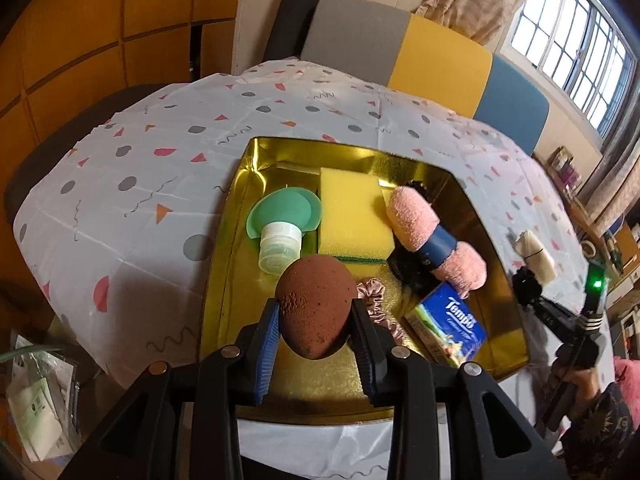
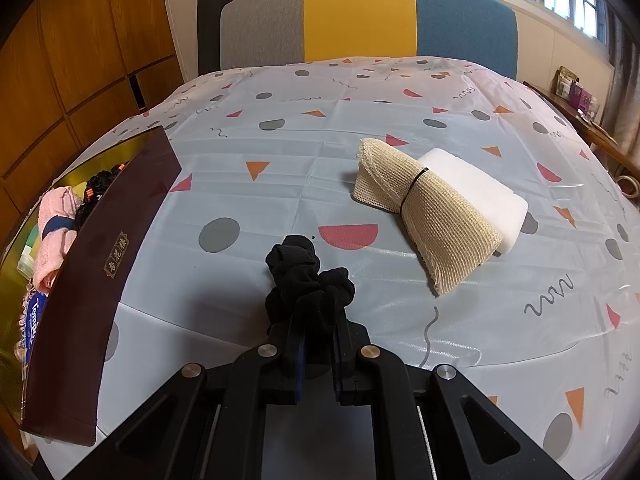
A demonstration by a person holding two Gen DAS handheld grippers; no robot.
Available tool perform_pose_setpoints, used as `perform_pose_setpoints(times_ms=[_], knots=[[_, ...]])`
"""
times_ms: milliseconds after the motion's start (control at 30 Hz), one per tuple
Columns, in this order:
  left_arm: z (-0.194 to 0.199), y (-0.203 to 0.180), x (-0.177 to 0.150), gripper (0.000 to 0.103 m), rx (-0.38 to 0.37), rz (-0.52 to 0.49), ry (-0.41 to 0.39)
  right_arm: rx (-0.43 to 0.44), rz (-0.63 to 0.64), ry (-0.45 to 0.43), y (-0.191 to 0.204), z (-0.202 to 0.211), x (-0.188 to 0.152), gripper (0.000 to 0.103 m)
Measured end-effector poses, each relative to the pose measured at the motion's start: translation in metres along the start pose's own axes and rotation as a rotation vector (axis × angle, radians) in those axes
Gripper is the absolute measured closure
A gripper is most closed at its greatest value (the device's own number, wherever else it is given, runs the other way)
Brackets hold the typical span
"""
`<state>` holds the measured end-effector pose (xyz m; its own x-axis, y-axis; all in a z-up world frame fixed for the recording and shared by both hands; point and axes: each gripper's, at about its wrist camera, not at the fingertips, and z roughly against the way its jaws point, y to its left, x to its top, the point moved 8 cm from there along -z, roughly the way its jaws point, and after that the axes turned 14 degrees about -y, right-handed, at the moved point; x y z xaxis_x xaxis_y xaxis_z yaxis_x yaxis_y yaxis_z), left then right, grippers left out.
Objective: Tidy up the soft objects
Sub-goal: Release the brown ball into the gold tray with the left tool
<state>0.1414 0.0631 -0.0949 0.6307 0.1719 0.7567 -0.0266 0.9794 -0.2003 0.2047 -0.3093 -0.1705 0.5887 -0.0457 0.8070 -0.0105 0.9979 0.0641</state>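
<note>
My left gripper (image 1: 316,320) is shut on a brown egg-shaped sponge (image 1: 316,304), held over the near part of the gold-lined box (image 1: 248,280). The box holds a yellow sponge (image 1: 352,216), a green silicone cup with a clear cap (image 1: 280,220), a pink rolled towel (image 1: 432,236), a pink scrunchie (image 1: 374,300) and a blue Tempo tissue pack (image 1: 448,326). My right gripper (image 2: 318,320) is shut on a black scrunchie (image 2: 308,280), above the tablecloth right of the box (image 2: 100,248). A beige mesh roll (image 2: 424,208) lies on a white foam block (image 2: 480,192).
The table carries a white patterned cloth (image 2: 320,140). A grey, yellow and blue bench back (image 2: 360,20) stands behind it. Plastic bags (image 1: 36,400) lie at the near left below the table. A window (image 1: 580,40) is at the right.
</note>
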Motion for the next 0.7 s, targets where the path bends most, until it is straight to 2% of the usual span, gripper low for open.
perform_pose_setpoints(times_ms=[233, 400, 700], knots=[[-0.027, 0.007, -0.014, 0.067, 0.035, -0.028, 0.057, -0.002, 0.002, 0.0, 0.0, 0.0, 0.0, 0.094], [-0.038, 0.012, -0.021, 0.061, 0.066, -0.048, 0.091, -0.004, 0.004, 0.0, 0.0, 0.0, 0.001, 0.094], [-0.023, 0.012, -0.017, 0.055, 0.072, -0.065, 0.066, -0.013, 0.015, 0.0, 0.001, 0.0, 0.001, 0.094]])
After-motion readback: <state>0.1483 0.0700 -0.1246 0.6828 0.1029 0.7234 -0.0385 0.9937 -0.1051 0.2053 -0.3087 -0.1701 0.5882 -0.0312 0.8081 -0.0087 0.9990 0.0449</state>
